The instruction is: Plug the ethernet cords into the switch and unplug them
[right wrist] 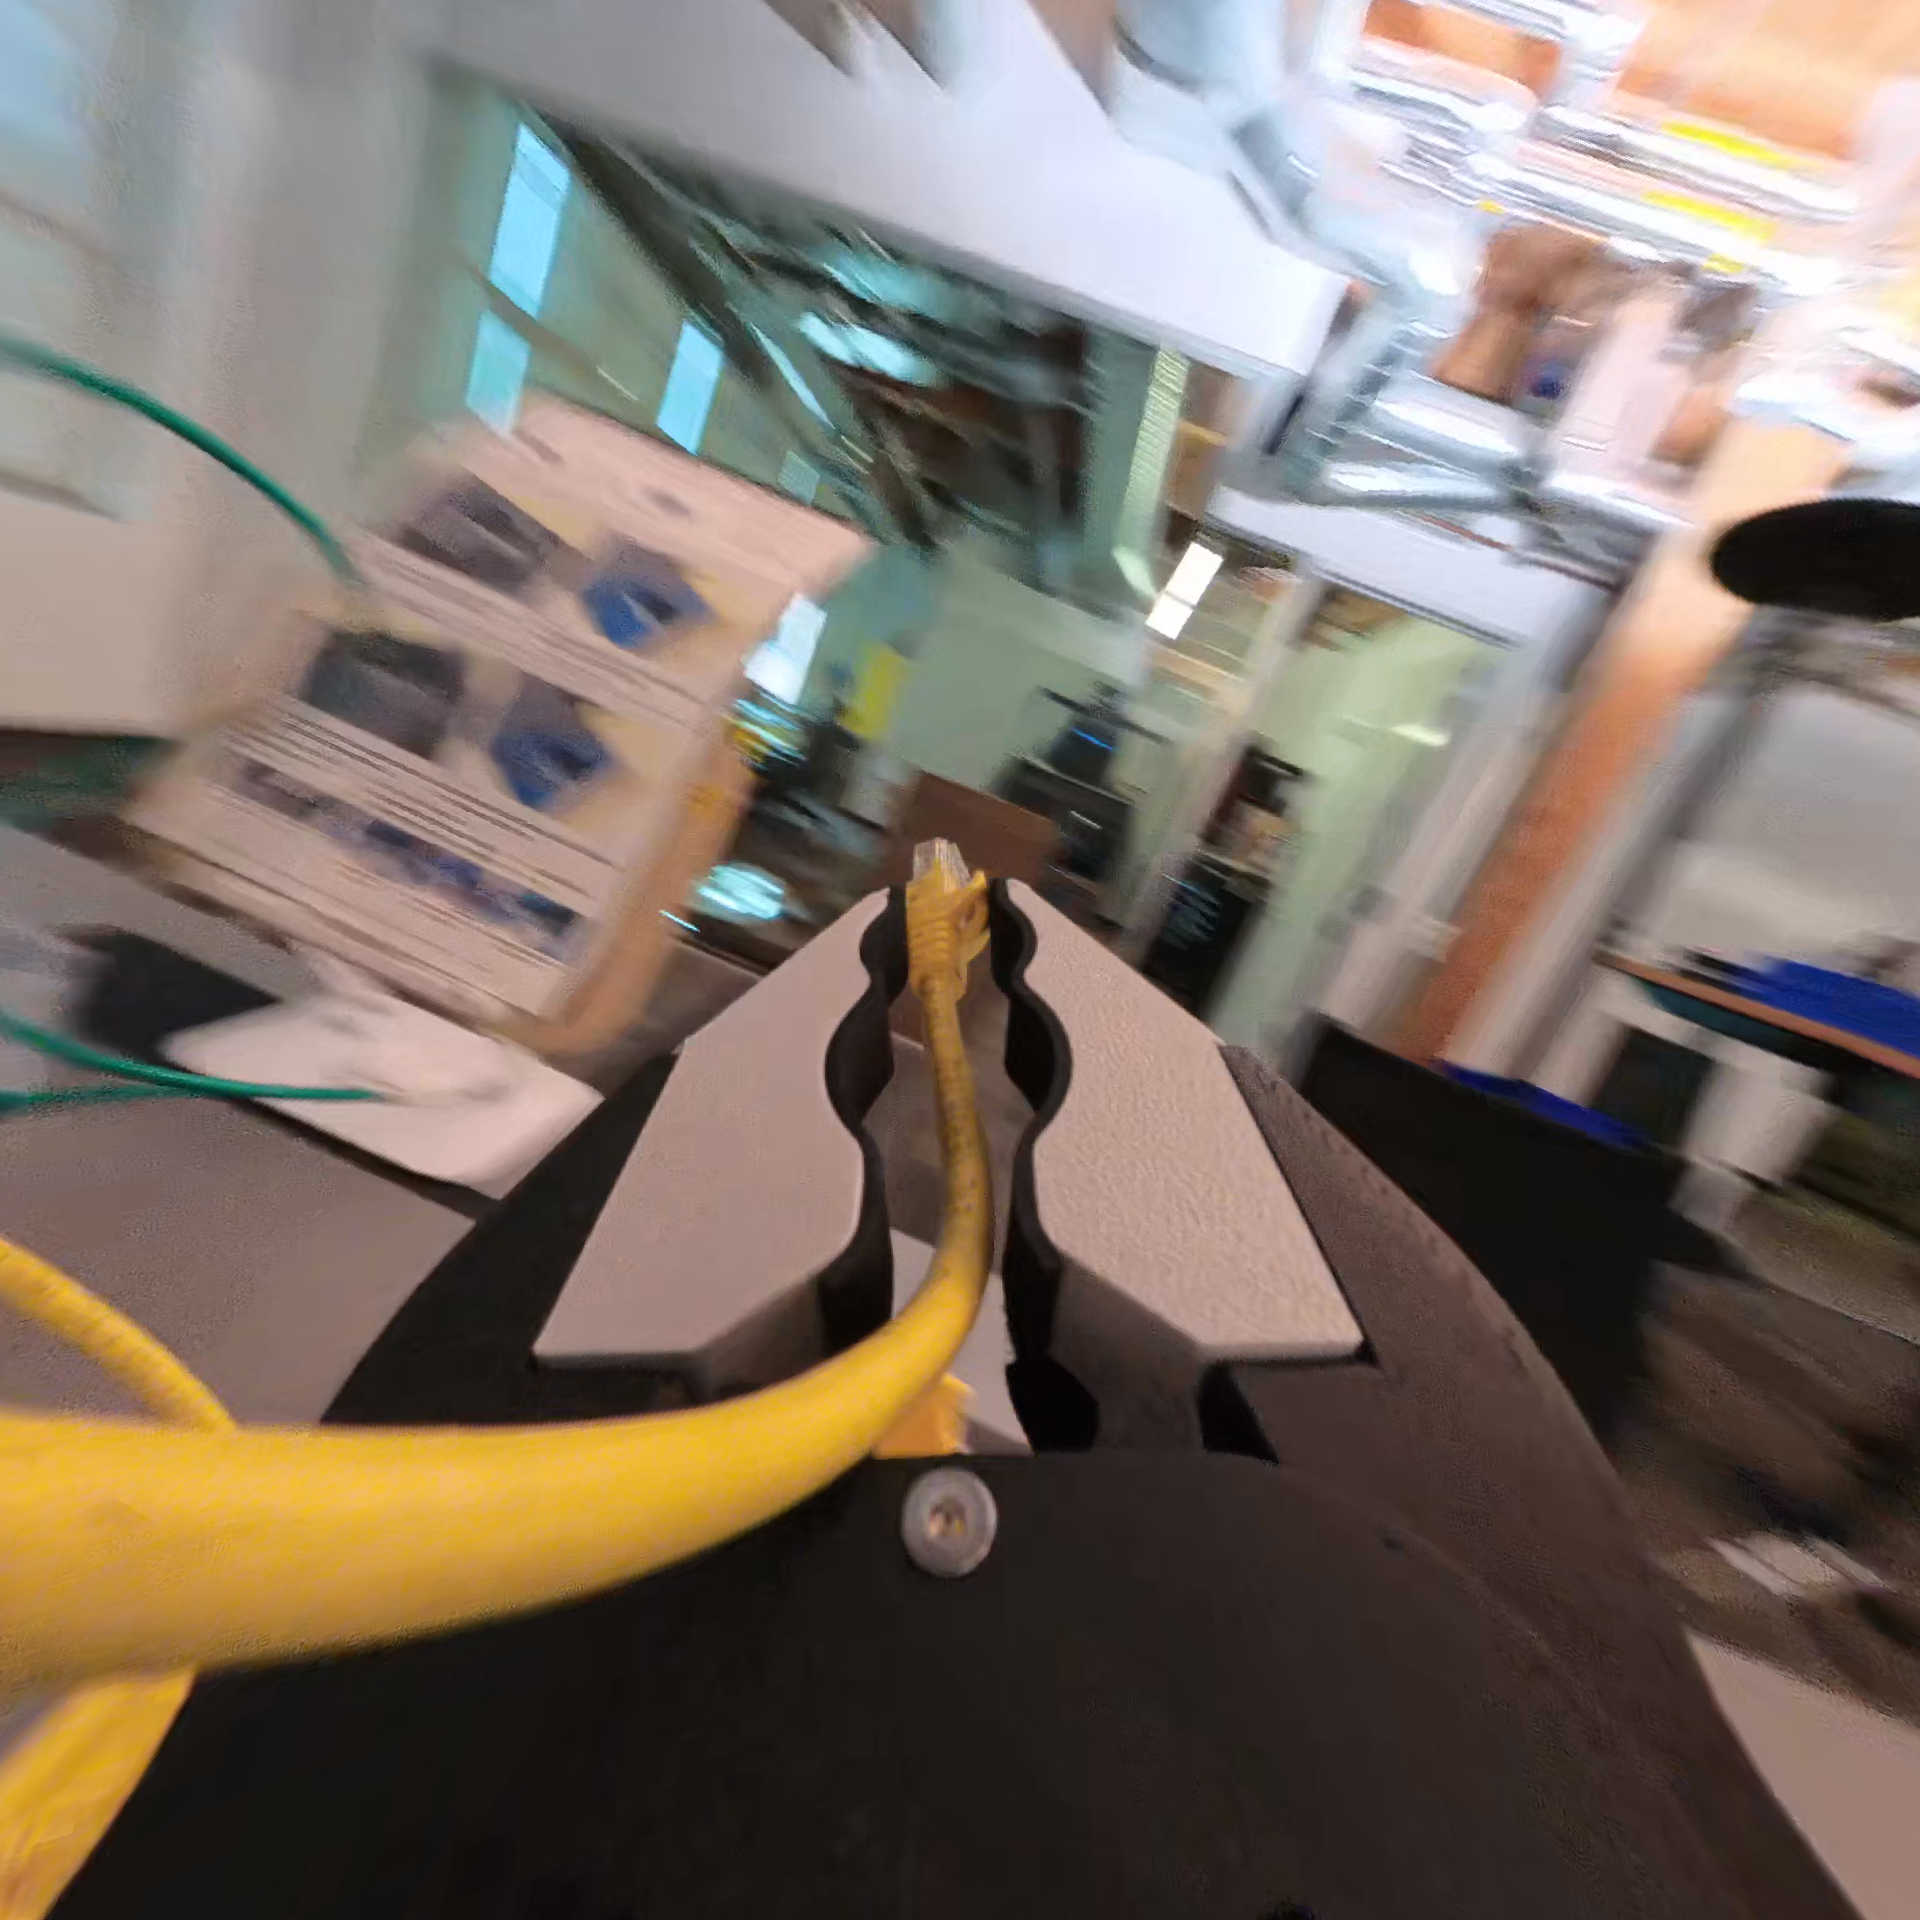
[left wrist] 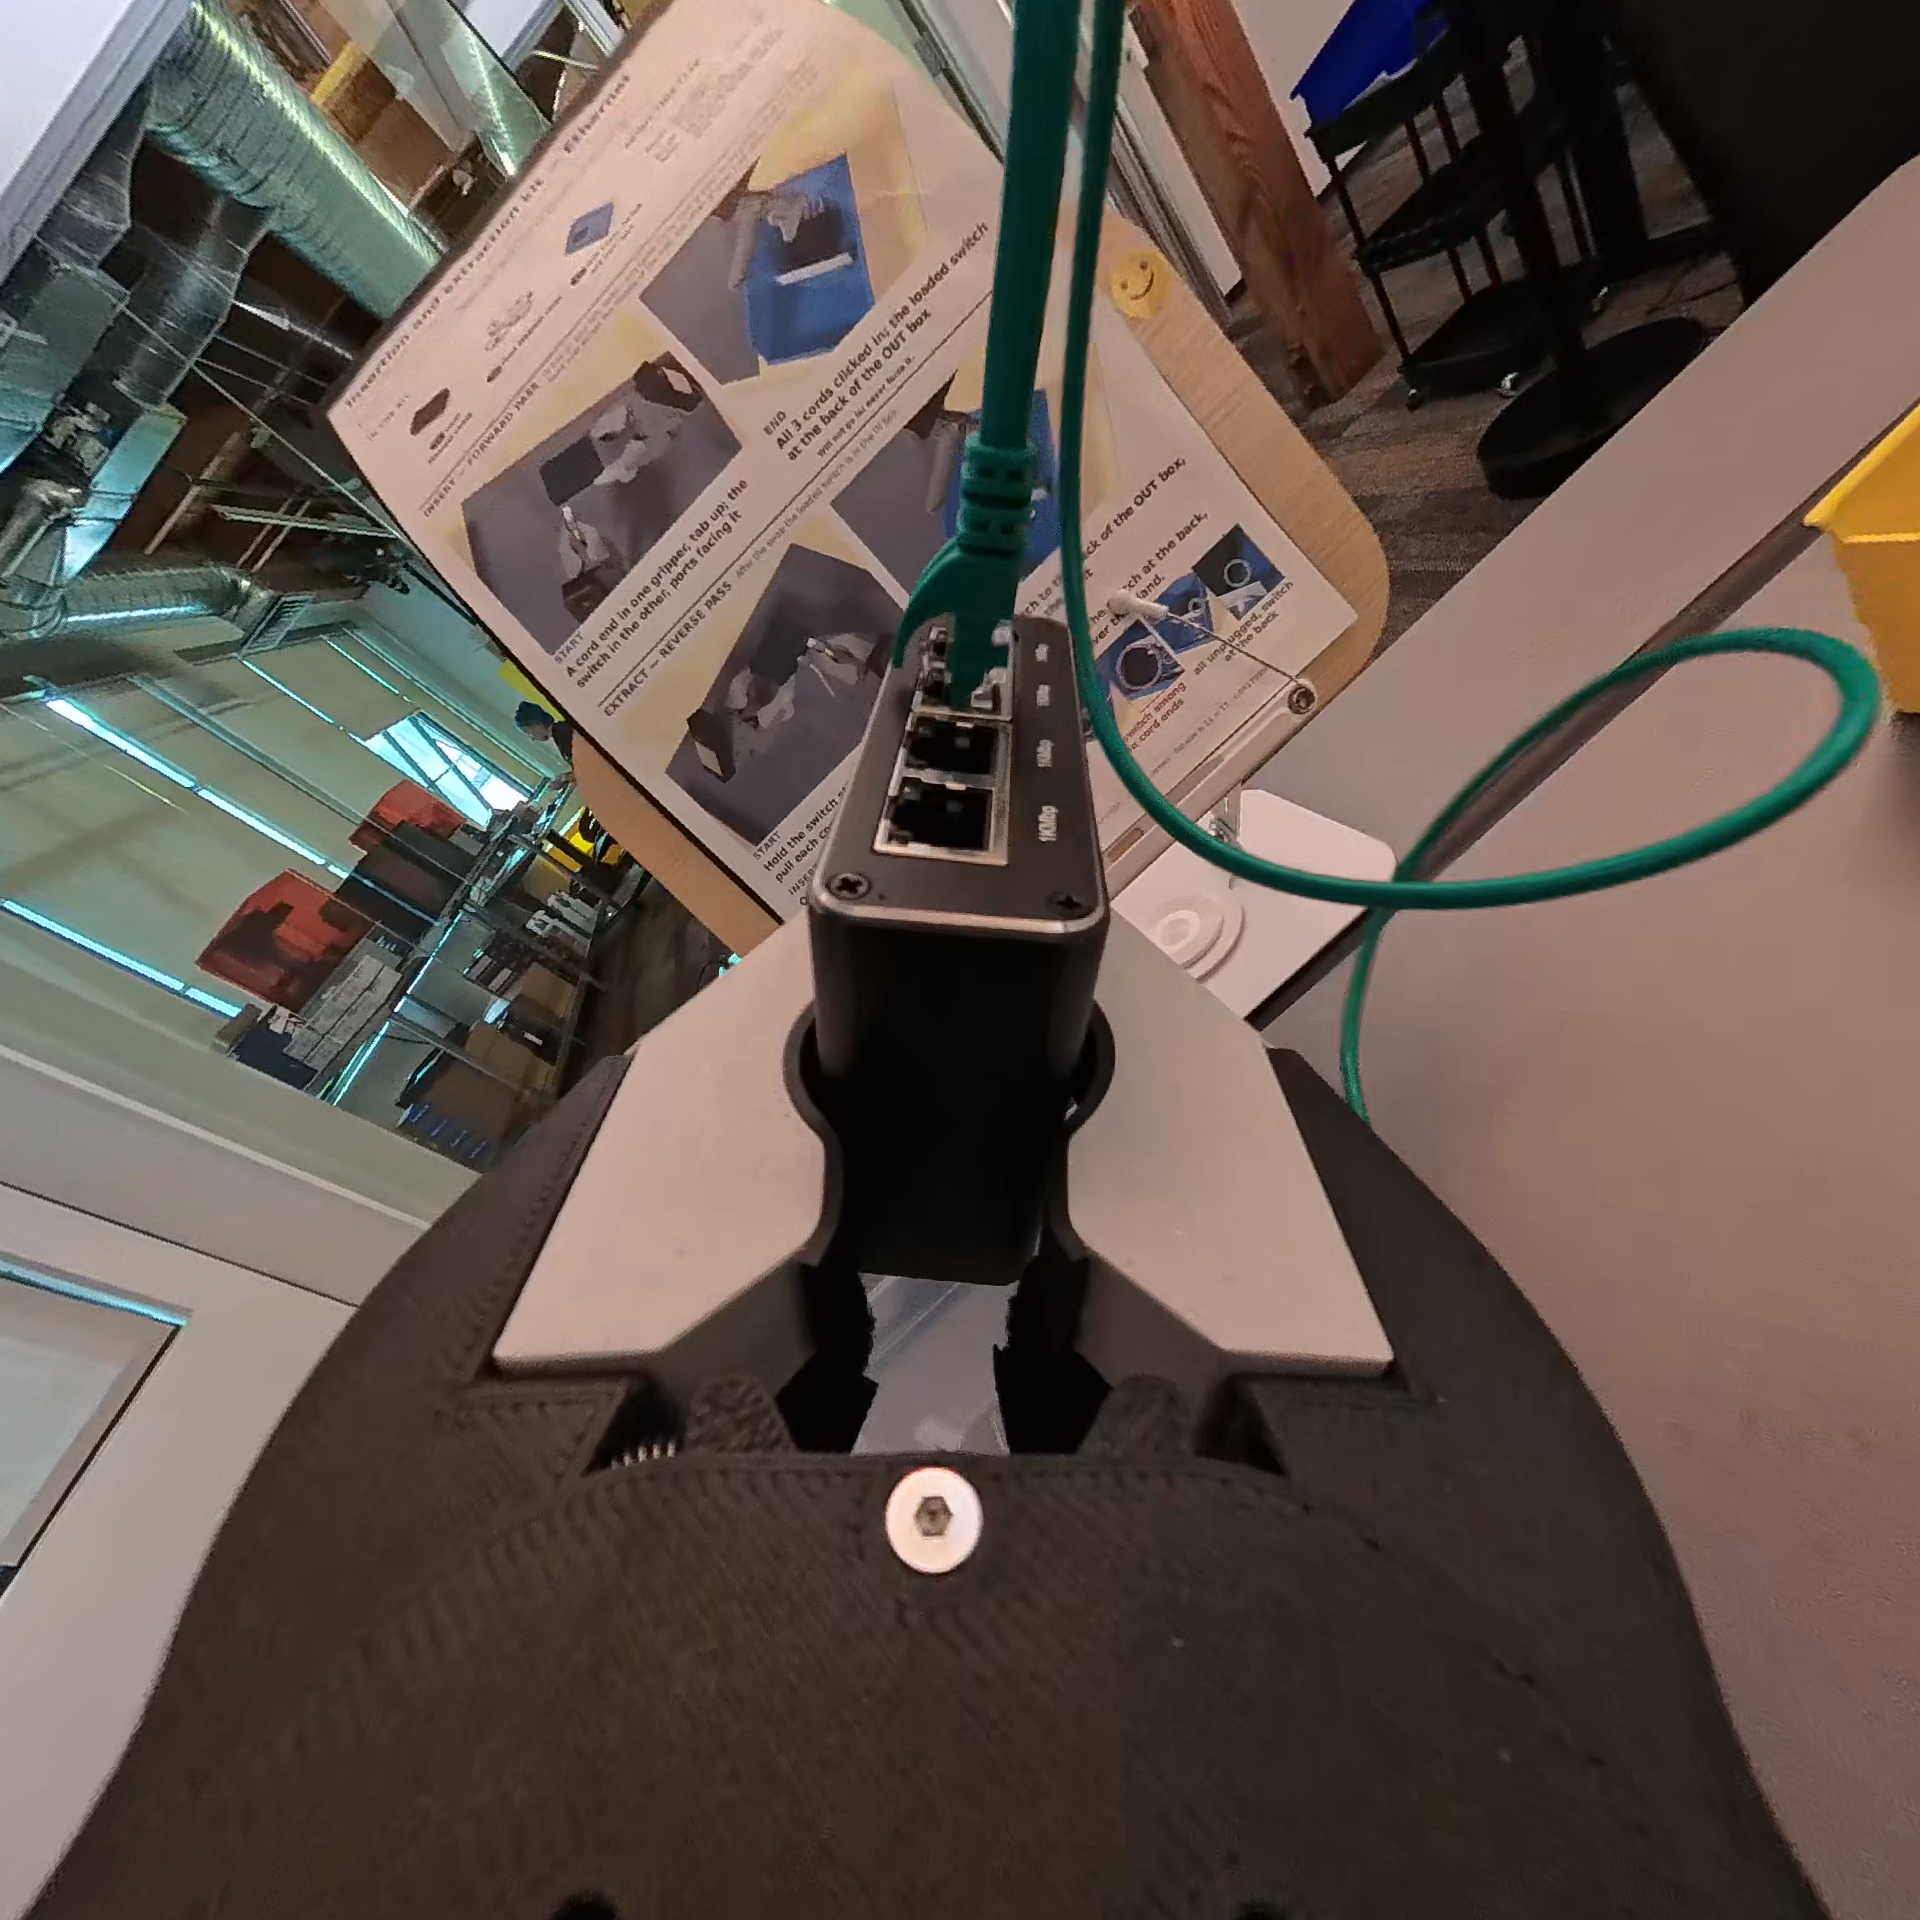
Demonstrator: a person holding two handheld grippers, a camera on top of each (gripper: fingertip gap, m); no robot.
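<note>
Between the grey fingers: left claw (left wrist: 951, 1049) clamped on the black switch (left wrist: 951, 997), which stands on end with its port face up toward the camera.
Switch ports: green cord (left wrist: 1023, 312) plugged into a far port by its ribbed plug (left wrist: 992, 520); the two nearer ports (left wrist: 948, 784) are open.
Green cord run: it rises out of the top of the left wrist view, and a second strand hangs down past the switch's right side and loops wide over the grey table (left wrist: 1558, 1143).
Right claw: right claw (right wrist: 940, 914) closed on the yellow cord (right wrist: 961, 1143) just behind its plug (right wrist: 940, 883), whose clear tip juts past the fingertips.
Yellow cord run: it lies back along the gap between the fingers, then bends left across the claw body.
Behind the switch: a propped instruction sheet (left wrist: 727, 436) on a wooden board, a white stand (left wrist: 1247, 894) at its foot.
Right edge: corner of a yellow bin (left wrist: 1870, 551) on the table.
Right wrist view: heavily blurred; surroundings hard to make out.
</note>
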